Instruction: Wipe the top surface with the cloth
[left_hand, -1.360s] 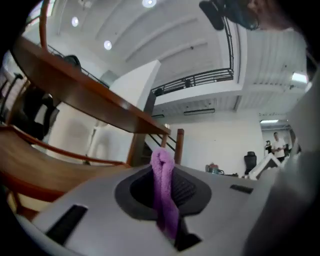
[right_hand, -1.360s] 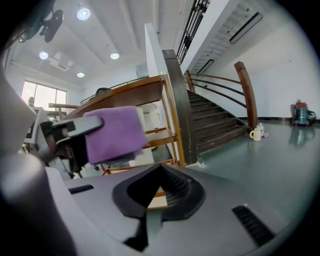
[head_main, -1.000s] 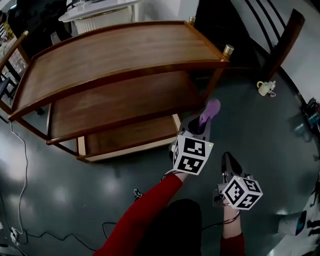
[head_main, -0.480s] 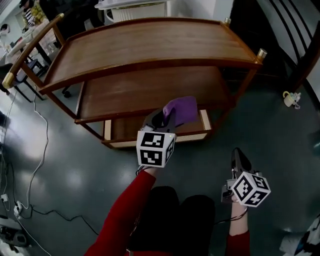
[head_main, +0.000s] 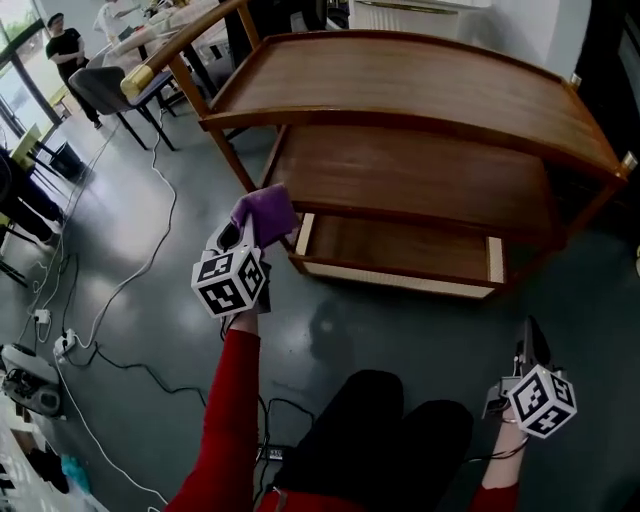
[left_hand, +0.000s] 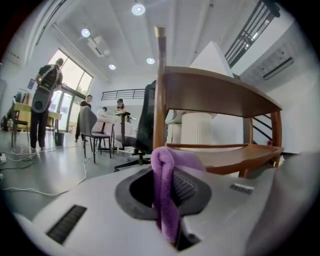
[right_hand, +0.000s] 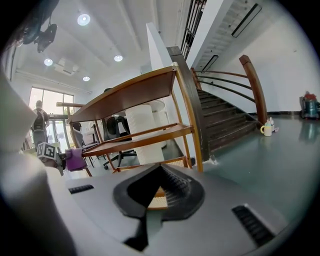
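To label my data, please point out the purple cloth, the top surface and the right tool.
purple cloth (head_main: 266, 212), head view, middle of bunch
top surface (head_main: 400, 75), head view, bare middle
right tool (head_main: 529, 329), head view, between its tips

On the cart, upper tiers hide most of the bottom shelf (a front strip shows); figures beyond the cart are indistinct.
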